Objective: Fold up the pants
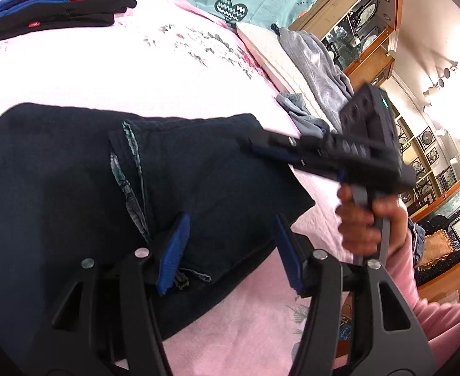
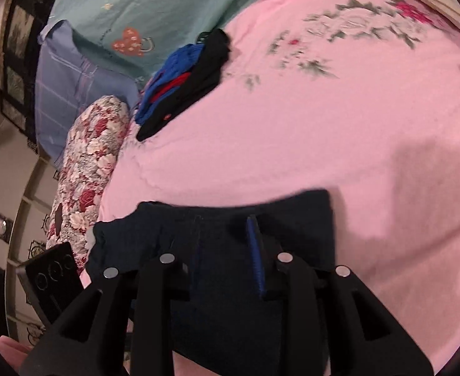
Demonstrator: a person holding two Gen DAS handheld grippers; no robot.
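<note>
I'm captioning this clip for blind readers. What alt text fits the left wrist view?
Dark navy pants lie folded on a pink floral bedspread, between the open left gripper. The right gripper, in a pink-sleeved person's hand, reaches over their far edge; folded clothes sit beyond.

— What can't you make out?
— My right gripper (image 1: 255, 147) is smeared with blur in the left view; I can't tell if its pads touch the pants (image 1: 73, 172).
— And the pants?
— They run off the frame's left edge, and my left gripper (image 1: 230, 250) covers their near hem.
</note>
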